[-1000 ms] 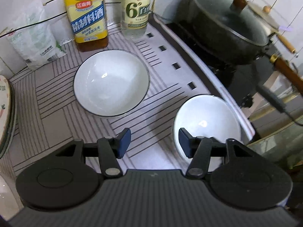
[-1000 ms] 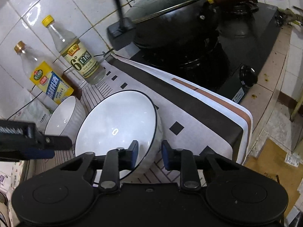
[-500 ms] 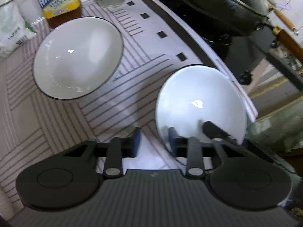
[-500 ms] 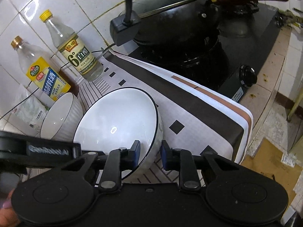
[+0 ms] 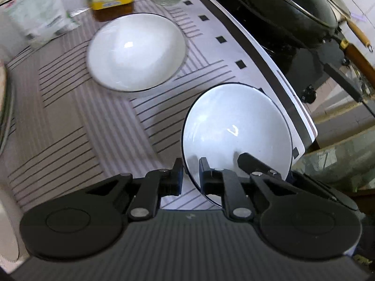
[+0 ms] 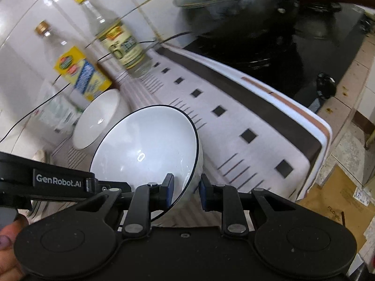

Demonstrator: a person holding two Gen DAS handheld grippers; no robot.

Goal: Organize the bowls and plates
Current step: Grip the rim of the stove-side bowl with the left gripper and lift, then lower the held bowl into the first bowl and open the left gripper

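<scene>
Near the mat's edge [image 5: 302, 126], the nearer bowl [image 5: 236, 131] was pinched at its rim by both the left gripper [image 5: 190, 175] and right gripper [image 6: 185, 189]; uneven lifting could, seemingly, let it be twisted free.

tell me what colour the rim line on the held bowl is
A thin dark line, black or navy, around the white bowl; clearest in the right wrist view.

Home kitchen. Evidence: white-tiled wall [image 6: 21, 53]; lidded black wok [image 5: 293, 7] on gas stove [image 6: 311, 53] by counter's far edge; condiment bottles [image 6: 117, 39] along wall; patterned counter mat [image 5: 70, 121].
</scene>
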